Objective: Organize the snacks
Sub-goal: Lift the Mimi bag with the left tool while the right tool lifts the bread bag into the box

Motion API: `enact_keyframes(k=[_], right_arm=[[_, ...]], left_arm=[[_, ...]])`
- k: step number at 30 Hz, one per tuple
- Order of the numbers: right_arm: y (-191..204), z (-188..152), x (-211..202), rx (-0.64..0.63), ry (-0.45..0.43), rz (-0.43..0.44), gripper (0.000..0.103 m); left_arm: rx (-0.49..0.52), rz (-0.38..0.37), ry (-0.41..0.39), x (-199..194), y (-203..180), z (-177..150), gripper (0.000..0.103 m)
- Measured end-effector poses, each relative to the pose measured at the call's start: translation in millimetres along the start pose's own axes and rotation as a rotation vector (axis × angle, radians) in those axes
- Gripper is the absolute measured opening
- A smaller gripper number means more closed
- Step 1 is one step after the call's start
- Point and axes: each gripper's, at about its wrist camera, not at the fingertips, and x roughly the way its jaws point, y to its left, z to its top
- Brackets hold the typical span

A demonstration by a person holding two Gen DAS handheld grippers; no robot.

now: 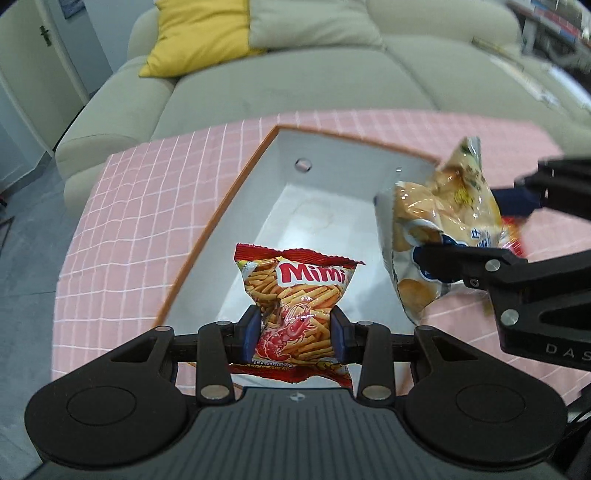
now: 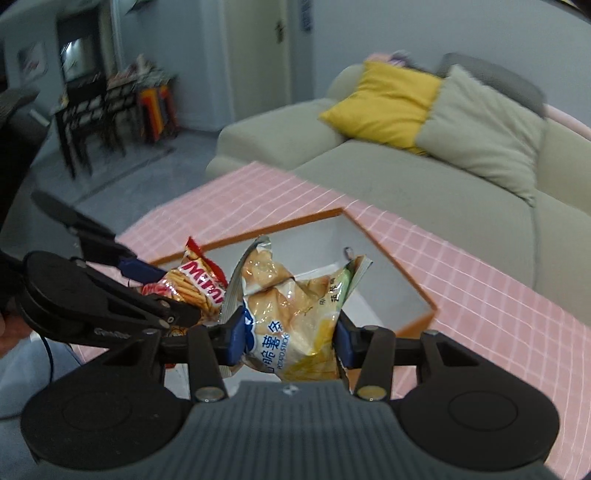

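Observation:
My left gripper (image 1: 295, 334) is shut on a red Mimi snack bag (image 1: 295, 295), held above the near end of a white box with an orange rim (image 1: 207, 229). To its right, my right gripper (image 1: 491, 236) is shut on a pale potato-stick bag (image 1: 439, 221) over the box's right edge. In the right wrist view the right gripper (image 2: 290, 339) squeezes the potato-stick bag (image 2: 295, 306) between its blue pads, the box (image 2: 391, 269) lies below, and the left gripper (image 2: 162, 291) holds the Mimi bag (image 2: 195, 284) at the left.
The box sits on a table with a pink checked cloth (image 1: 140, 206). A beige sofa (image 1: 295, 85) with a yellow cushion (image 1: 199, 33) stands just beyond the table. A dark shelf unit (image 2: 96, 110) stands across the grey floor.

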Motion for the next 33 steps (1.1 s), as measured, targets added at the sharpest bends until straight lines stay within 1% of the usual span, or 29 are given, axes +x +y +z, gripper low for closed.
enact_keyframes(k=[4, 6, 10, 17, 23, 26, 31, 33], right_arm=[[2, 11, 43, -0.052, 0.097, 0.014, 0.045], [4, 7, 57, -0.067, 0.145, 0.029, 0.046], [12, 7, 80, -0.098, 0.198, 0.039, 0.046], [15, 6, 113, -0.104, 0.29, 0.09, 0.045], [8, 0, 151, -0.05, 0.4, 0.119, 0.046], [6, -5, 158, -0.021, 0.419, 0.137, 0.046], [11, -5, 159, -0.027, 0.42, 0.112, 0.048], [11, -4, 156, -0.027, 0.416, 0.099, 0.052]], left_arm=[[0.022, 0.01, 0.074, 29, 9, 2, 0.043], [0.033, 0.013, 0.103, 39, 12, 0, 0.043], [0.051, 0.014, 0.157, 58, 15, -4, 0.044], [0.063, 0.021, 0.209, 78, 23, -8, 0.044], [0.059, 0.013, 0.239, 87, 28, -9, 0.044], [0.061, 0.009, 0.247, 89, 28, -8, 0.044], [0.057, 0.012, 0.248, 92, 30, -6, 0.045], [0.06, 0.019, 0.244, 91, 29, -7, 0.051]])
